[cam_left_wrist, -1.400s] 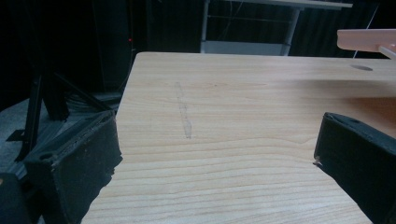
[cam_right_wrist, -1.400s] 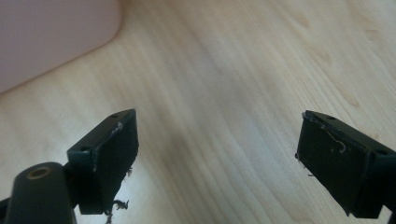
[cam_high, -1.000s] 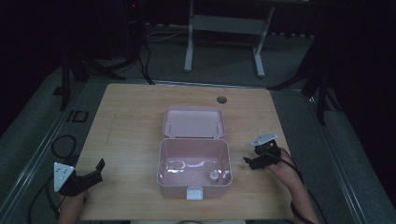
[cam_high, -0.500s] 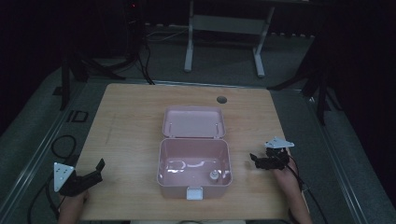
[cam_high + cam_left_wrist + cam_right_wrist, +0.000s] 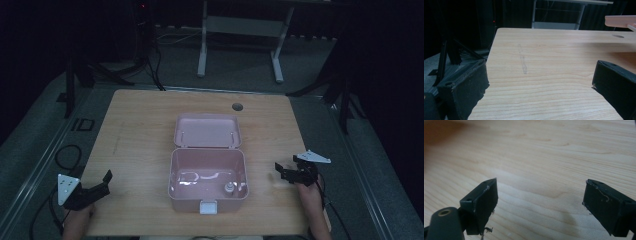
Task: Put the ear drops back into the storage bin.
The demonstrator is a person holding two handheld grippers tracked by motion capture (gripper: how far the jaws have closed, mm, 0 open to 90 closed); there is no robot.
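A pink plastic box (image 5: 208, 175) stands open in the middle of the wooden table (image 5: 140, 130), its lid (image 5: 207, 131) laid back flat behind it. Inside lie a small round white item (image 5: 228, 188) and a thin pale cord (image 5: 200, 176). My left gripper (image 5: 102, 182) rests open at the table's front left corner, its jaws wide apart over bare wood (image 5: 541, 75). My right gripper (image 5: 280, 172) is open to the right of the box, low over the table (image 5: 536, 170), with nothing between its jaws. The lid's edge (image 5: 620, 21) shows at the upper right of the left gripper view.
A round cable hole (image 5: 237, 107) sits near the table's far edge. Behind the table stands a white metal frame (image 5: 240, 35). Cables (image 5: 65, 155) lie on the grey floor at the left. A latch (image 5: 208, 206) is on the box's front.
My right gripper has moved away from the box, rightward and toward the table's near edge. The left gripper and the box have stayed put.
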